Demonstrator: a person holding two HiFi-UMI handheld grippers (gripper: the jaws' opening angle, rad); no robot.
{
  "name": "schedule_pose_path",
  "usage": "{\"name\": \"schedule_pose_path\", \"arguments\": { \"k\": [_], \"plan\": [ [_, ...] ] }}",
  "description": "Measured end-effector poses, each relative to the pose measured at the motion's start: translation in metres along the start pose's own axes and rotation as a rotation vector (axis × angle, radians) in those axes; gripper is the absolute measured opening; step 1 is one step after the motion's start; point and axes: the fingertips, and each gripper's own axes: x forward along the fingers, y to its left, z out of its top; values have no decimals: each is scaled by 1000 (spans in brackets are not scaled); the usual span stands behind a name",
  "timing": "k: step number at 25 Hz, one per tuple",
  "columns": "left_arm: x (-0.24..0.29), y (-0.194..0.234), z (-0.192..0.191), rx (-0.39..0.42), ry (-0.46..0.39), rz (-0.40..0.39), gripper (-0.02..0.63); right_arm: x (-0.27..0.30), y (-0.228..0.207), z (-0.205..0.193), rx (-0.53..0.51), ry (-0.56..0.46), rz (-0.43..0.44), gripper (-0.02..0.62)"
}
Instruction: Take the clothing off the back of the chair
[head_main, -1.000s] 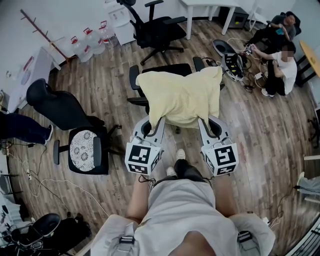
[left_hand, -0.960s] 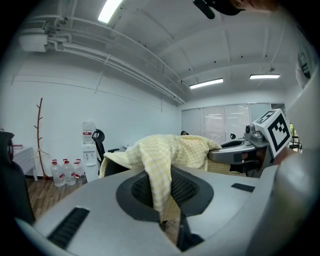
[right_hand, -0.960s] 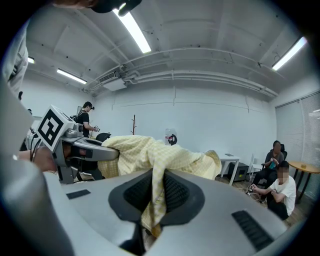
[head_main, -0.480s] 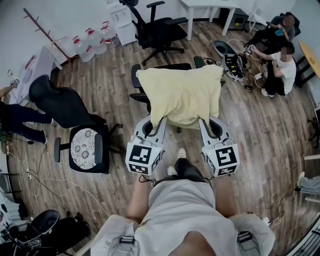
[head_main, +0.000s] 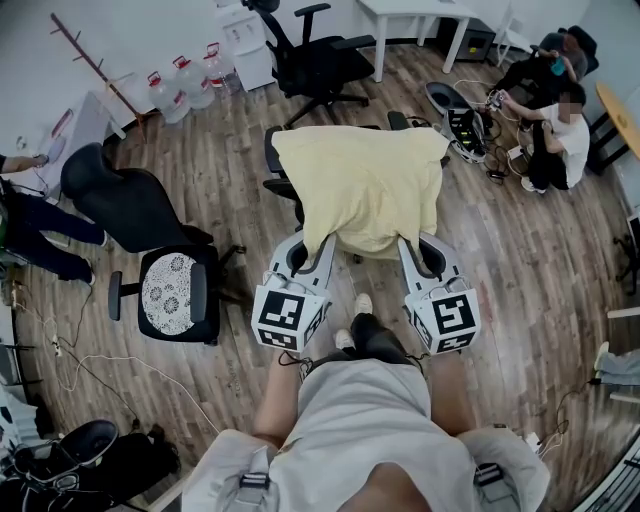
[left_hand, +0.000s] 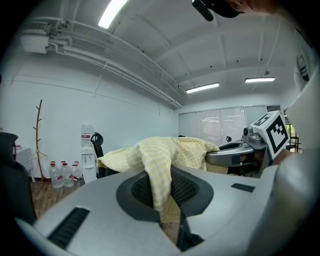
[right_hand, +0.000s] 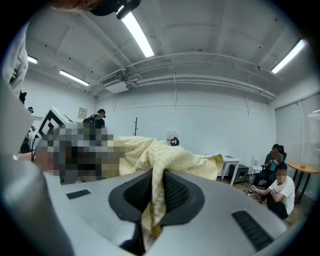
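Your left gripper (head_main: 318, 245) and right gripper (head_main: 406, 245), each pinched shut on the yellow checked garment (head_main: 365, 185), have lifted it slightly; it still drapes the office chair (head_main: 271, 152)

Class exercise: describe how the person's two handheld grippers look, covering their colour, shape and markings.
Both the left gripper and right gripper are light grey, with curved shells. Each carries a white cube printed with black square markers. Their fingers are dark and ribbed on the inner faces.
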Motion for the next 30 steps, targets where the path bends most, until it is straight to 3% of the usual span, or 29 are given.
{"name": "schedule_pose_path", "arguments": {
  "k": [15,30],
  "plan": [
    [-28,-23,4,2,-11,-9,51,-28,17,4,13,-9,30,41],
    [-51,-65,13,-21,-56,41,51,-68,14,8,22,-62,131,41]
  ]
}}
